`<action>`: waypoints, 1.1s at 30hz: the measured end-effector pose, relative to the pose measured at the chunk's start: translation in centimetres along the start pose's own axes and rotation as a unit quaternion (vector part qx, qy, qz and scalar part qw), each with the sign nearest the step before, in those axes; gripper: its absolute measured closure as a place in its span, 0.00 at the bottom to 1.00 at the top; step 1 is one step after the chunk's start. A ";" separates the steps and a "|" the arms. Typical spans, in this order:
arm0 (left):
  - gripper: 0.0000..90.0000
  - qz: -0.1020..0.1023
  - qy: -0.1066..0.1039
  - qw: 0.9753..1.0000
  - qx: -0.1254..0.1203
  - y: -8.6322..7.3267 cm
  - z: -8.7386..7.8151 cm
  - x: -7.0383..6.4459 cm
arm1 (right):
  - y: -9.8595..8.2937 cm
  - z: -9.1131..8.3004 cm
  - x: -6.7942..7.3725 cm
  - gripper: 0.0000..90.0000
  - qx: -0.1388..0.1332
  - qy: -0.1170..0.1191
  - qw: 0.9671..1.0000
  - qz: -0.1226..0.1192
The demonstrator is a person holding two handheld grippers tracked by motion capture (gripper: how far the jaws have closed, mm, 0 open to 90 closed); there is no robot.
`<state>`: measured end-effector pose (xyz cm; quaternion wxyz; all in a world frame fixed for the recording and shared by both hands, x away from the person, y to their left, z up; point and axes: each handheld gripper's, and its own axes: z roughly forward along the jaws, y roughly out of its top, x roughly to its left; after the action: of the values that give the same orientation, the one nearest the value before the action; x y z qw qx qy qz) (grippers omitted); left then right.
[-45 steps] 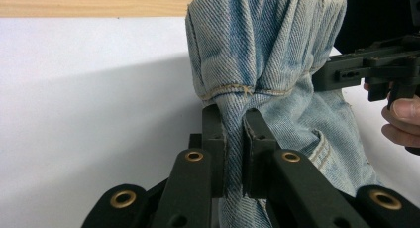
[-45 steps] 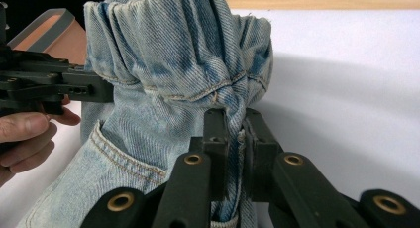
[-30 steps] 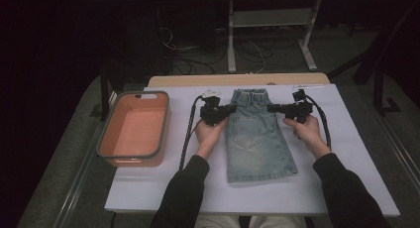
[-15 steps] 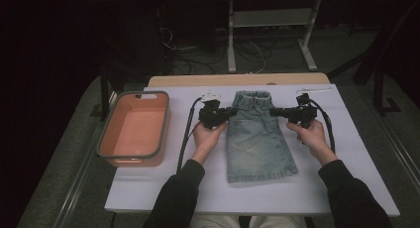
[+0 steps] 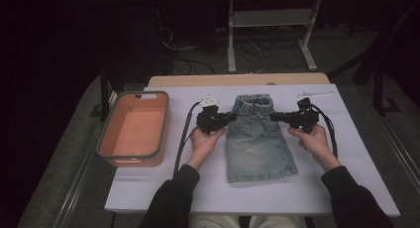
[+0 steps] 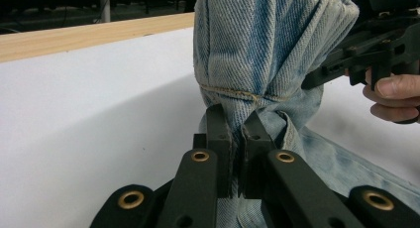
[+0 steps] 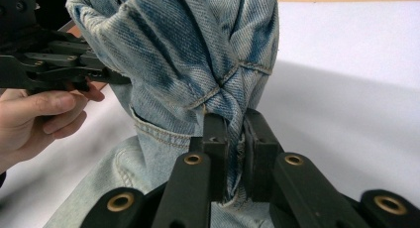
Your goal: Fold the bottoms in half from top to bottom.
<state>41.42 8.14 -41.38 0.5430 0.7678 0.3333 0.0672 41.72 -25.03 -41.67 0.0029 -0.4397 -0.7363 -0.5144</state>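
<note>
nearest the person, the hem of the denim shorts (image 5: 260, 153) lies flat on the white table (image 5: 346, 188), in the middle of it. further up, the left gripper (image 5: 229, 117) and the right gripper (image 5: 274, 117) each pinch a side of the shorts just below the waistband; in the left gripper view the jaws are closed on a bunched fold of denim, and the right gripper view shows the same on the other side. the waistband stands lifted and gathered between them, while the legs rest on the table. to the left, well apart, sits an orange tub (image 5: 133, 129), empty as far as can be seen. beyond the table edge are cables and a white frame on the floor.

risks, as i judge them: each grip holds only a thin fold, so a quick lift could let the heavy denim slip out of one side; uneven pulling would skew the fold.

count: one pair of shorts, one tub, two grippers.
</note>
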 end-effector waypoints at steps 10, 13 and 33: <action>0.96 0.016 -0.020 1.000 0.012 -0.5 -0.6 -1.2 | -0.9 -0.7 0.6 0.91 0.004 0.007 1.000 -0.008; 0.96 0.023 -0.027 0.999 0.019 -0.6 -0.8 -1.6 | -1.1 -1.0 0.7 0.91 0.015 0.007 1.000 -0.012; 0.96 0.045 -0.062 0.995 0.068 -2.5 -1.9 -3.7 | -3.5 -2.3 3.0 0.90 0.046 -0.010 0.998 -0.045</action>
<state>36.57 7.92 -41.84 0.5052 0.8202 0.2678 0.0213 36.54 -25.19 -41.89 -0.0071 -0.4109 -0.7781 -0.4750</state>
